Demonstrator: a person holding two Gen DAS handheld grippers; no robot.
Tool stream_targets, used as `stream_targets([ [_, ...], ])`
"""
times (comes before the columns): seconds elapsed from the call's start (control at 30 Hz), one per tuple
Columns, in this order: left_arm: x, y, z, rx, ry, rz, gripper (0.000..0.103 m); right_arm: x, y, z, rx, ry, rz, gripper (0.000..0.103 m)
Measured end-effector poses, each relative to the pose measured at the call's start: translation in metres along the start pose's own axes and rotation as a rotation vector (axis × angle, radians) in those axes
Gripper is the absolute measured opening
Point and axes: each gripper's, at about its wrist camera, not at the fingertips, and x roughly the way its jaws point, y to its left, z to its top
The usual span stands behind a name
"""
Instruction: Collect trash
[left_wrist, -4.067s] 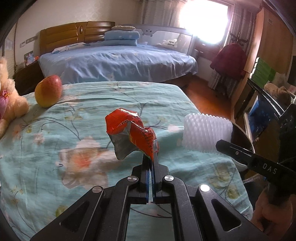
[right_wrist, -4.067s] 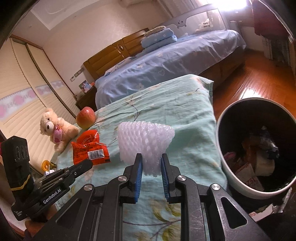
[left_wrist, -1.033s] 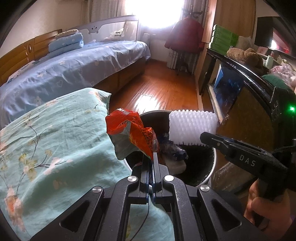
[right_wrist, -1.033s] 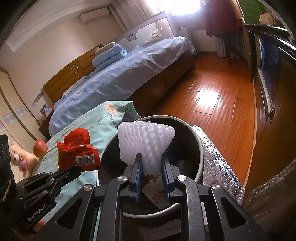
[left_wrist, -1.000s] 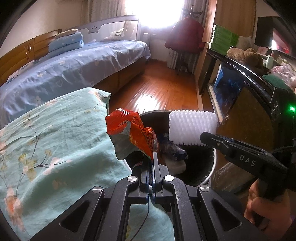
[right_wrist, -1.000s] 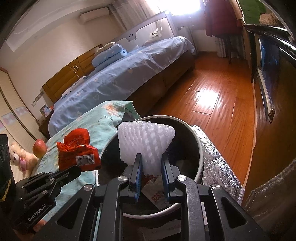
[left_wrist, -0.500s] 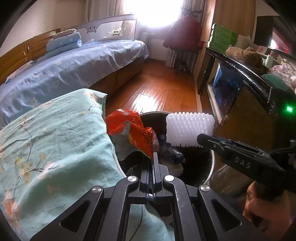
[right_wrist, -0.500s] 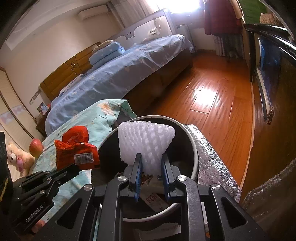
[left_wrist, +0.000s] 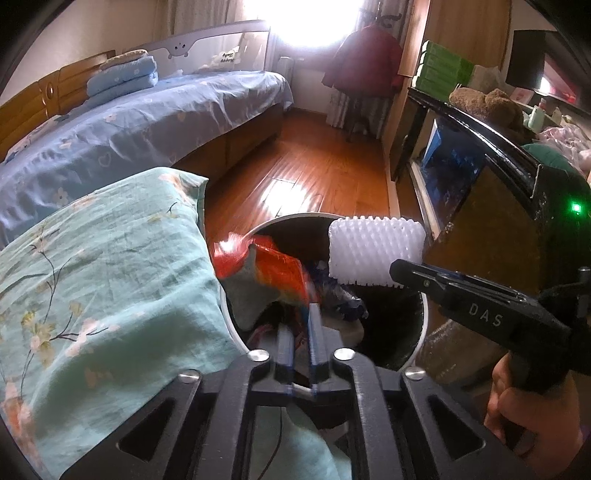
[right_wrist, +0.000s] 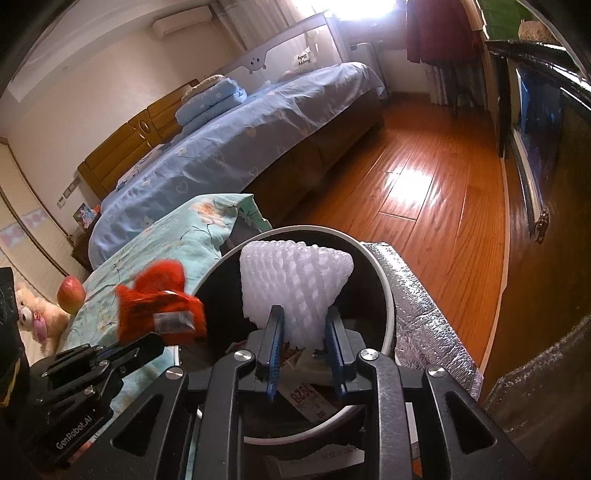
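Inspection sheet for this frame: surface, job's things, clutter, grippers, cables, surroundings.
Surface: teal floral bedspread, bin at its corner.
Job's things: red wrapper blurred, over trash bin; white foam net over the bin too.
Clutter: apple, teddy bear on the bedspread.
Grippers: left gripper opening, wrapper leaving; right gripper opening, net still between jaws.
Cables: nothing seen.
Surroundings: blue bed, wooden floor.
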Motion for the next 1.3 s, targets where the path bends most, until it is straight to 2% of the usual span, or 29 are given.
stream_targets([
  [0.07,-0.005,0.001,-0.001,-0.008,-0.022,0.016,0.039,-0.001,-0.001,0.001,0.006,-0.002,0.001,0.035],
  [0.17,-0.012,0.004,-0.004,-0.012,-0.038,0.022,0.04,-0.005,-0.002,0.001,0.013,-0.022,0.007,0.044],
  [0.33,-0.025,0.016,-0.018,-0.046,-0.055,0.046,0.047,-0.01,0.0,-0.003,0.023,-0.031,0.023,0.05],
  [0.4,-0.031,0.022,-0.023,-0.067,-0.058,0.053,0.048,-0.013,0.002,-0.005,0.023,-0.037,0.033,0.062],
  [0.7,-0.076,0.047,-0.058,-0.167,-0.099,0.102,0.054,-0.029,0.04,-0.019,-0.026,-0.066,0.101,0.076],
  [1.13,-0.136,0.072,-0.104,-0.251,-0.15,0.209,0.056,-0.031,0.089,-0.044,-0.1,-0.059,0.16,0.077],
  [1.3,-0.164,0.076,-0.113,-0.263,-0.199,0.256,0.056,-0.039,0.112,-0.05,-0.156,-0.079,0.17,0.079],
])
